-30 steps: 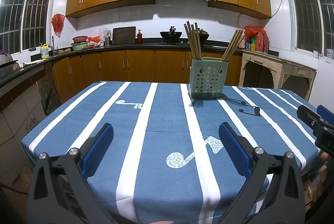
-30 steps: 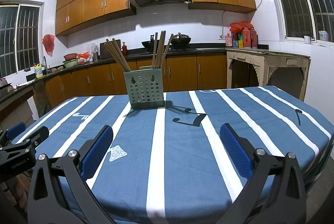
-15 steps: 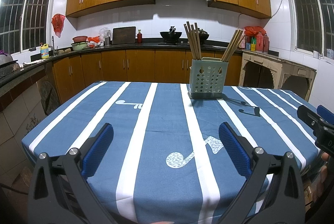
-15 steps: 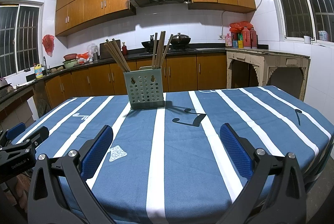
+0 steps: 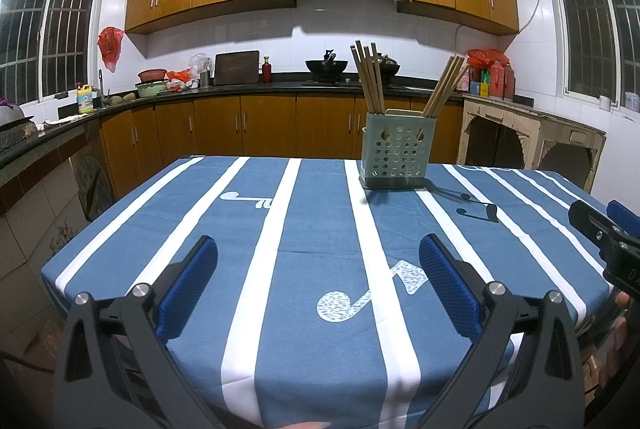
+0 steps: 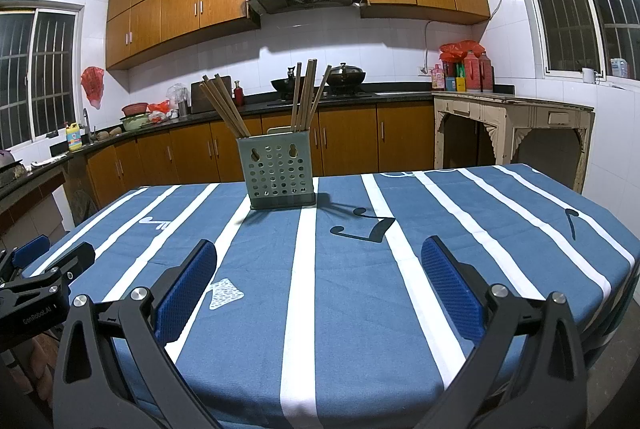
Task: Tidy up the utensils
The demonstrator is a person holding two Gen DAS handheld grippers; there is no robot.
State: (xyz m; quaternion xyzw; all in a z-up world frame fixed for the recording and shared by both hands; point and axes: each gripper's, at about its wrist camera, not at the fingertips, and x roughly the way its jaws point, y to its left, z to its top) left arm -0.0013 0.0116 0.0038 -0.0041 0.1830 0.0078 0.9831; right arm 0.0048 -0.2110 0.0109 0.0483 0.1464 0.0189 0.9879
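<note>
**Holder and chopsticks: bearing from each claw**

Left wrist view. Left claw (image 5: 318, 279): gaping wide, gripping nothing, hovering over the near edge of the desk (image 5: 312, 229). Utensil holder (image 5: 393, 153): standing upright toward the far side of the striped cloth, well apart from the claw, lying ahead and to the right of its centre line. Chopsticks (image 5: 369, 77): standing in two bunches, long axes near vertical; left bunch leaning slightly left, right bunch (image 5: 444, 85) leaning right. Right claw (image 5: 604, 229): showing at the right edge only, fingers partly cut off, spread not readable from here.

Right wrist view. Right claw (image 6: 318, 279): likewise spread wide and empty, hanging over the near desk edge (image 6: 360, 289). Utensil holder (image 6: 277, 171): lying ahead and slightly left of centre, well apart. Chopsticks (image 6: 224, 107): one bunch slanting left, the other (image 6: 308, 93) nearly upright. Left claw (image 6: 44, 269): showing at the left edge, side-on.

Judgement: no loose utensil showing on the cloth; holder sitting between the two claws' lines, neither clearly nearer. Any pick likely calling for a reach forward and a grip across the upright sticks.
</note>
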